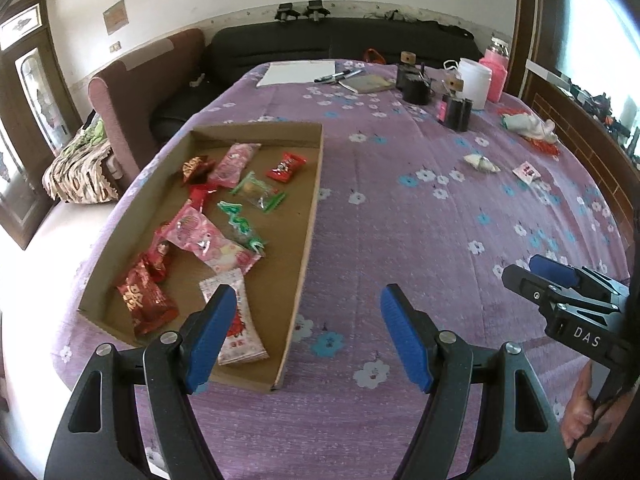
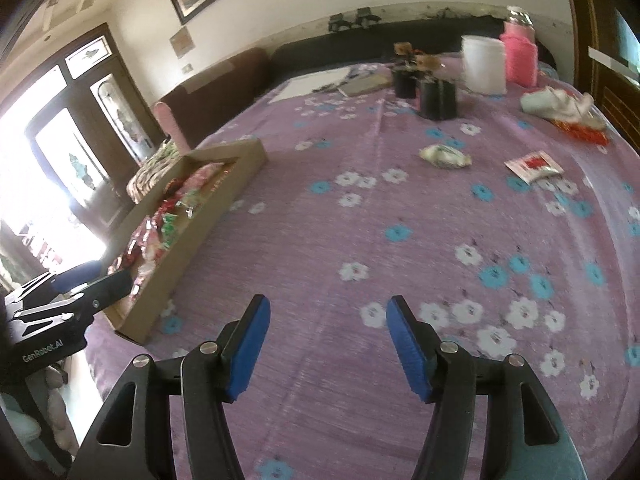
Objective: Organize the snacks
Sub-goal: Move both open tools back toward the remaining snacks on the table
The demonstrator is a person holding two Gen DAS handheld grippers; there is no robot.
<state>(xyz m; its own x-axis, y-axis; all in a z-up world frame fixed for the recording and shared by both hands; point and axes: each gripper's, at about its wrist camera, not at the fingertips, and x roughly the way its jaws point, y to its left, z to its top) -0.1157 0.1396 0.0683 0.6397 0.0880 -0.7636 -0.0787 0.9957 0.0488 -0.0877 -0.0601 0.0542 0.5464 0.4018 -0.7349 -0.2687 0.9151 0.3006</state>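
Purple floral tablecloth (image 2: 320, 240) bears a cardboard tray (image 1: 308, 216) (snack packets inside).

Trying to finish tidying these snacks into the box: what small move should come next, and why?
Probably carry the right gripper, jaws open and empty, forward to the white crumpled snack. It and the red-and-white packet lie loose on the purple cloth, outside the cardboard tray where the other snacks sit. The white one looks nearer.
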